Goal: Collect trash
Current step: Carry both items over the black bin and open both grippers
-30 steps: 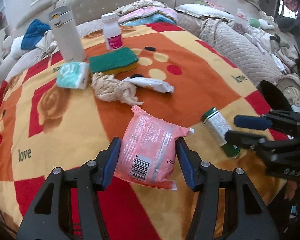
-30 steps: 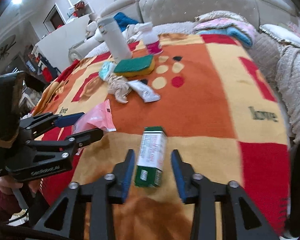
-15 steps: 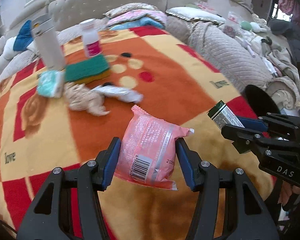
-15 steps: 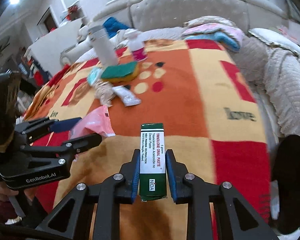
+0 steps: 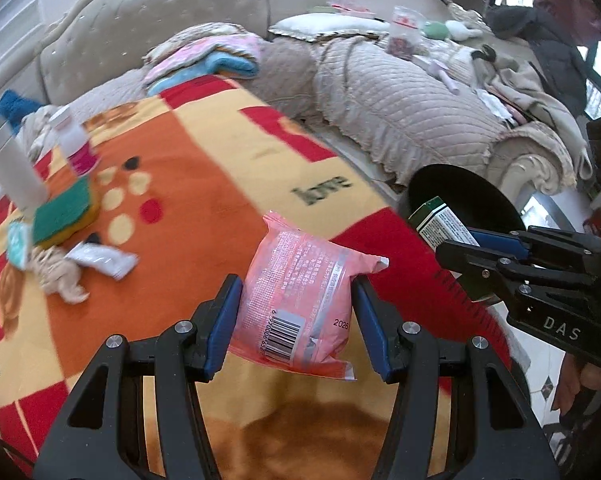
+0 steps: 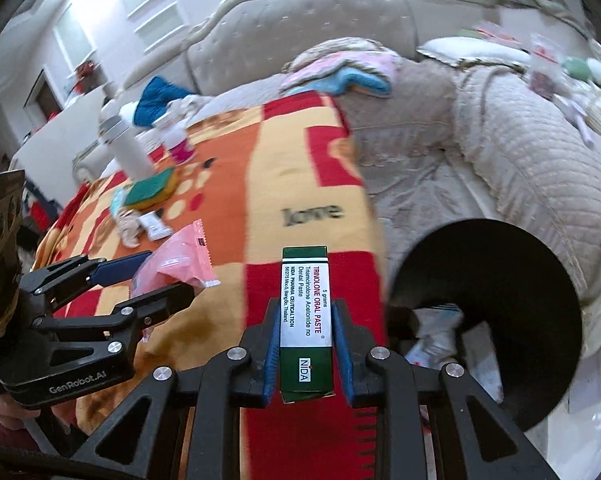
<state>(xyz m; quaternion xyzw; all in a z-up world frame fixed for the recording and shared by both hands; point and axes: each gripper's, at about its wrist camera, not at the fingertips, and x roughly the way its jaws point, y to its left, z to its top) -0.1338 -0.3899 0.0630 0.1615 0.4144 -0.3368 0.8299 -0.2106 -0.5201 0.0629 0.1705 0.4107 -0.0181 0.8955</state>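
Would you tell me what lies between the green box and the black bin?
Nothing: in the right wrist view only red blanket separates the green box from the black bin.

Clearance around the black bin [image 6: 540, 320], which stands off the right edge of the patterned blanket [image 5: 220, 184]: its mouth is unobstructed from above, litter lying low inside. The right gripper [image 6: 306, 344], clamped on a green-and-white paste box [image 6: 306, 312], sits just beside the rim. The left gripper [image 5: 296, 320], gripping a pink packet [image 5: 300, 300], lies beside it over open blanket (near corner bare). Obstacles cluster at the far left: white flask [image 5: 12, 164], pill bottle [image 5: 74, 140], green sponge [image 5: 62, 210], crumpled tissue [image 5: 58, 276], white sachet [image 5: 102, 258]. A quilted sofa [image 5: 400, 108] bounds the bin's far side.
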